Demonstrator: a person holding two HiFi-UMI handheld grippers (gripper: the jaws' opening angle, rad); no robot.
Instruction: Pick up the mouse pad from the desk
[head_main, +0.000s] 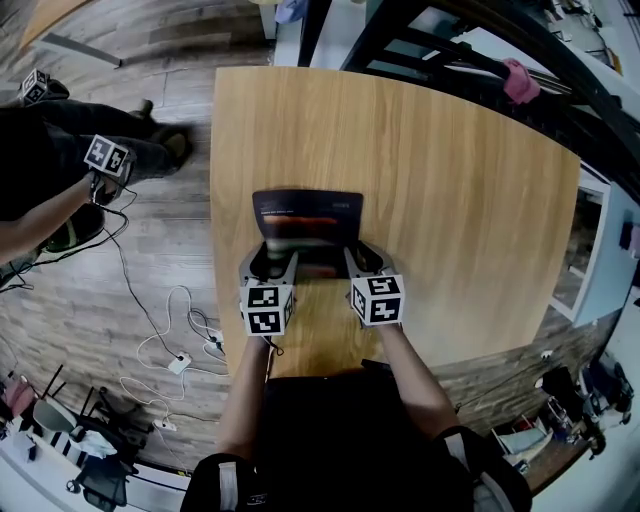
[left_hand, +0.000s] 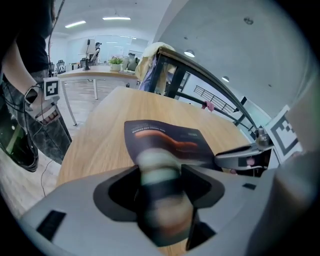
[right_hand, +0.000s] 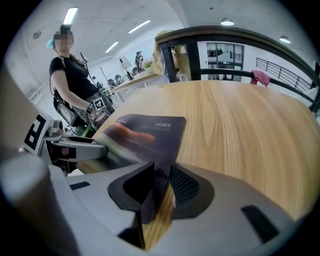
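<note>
One corner of the mouse pad (head_main: 305, 225) pinched in the right gripper (head_main: 362, 258), the left gripper (head_main: 272, 262) spread wide.
The right gripper's jaws are closed on the pad's near right corner, which bends up between them. The rest of the pad stretches ahead of both grippers on the desk (head_main: 450, 200). Just to its left, the left gripper stands with its jaws far apart (the pad's near edge, blurred, sits in the gap between them).
</note>
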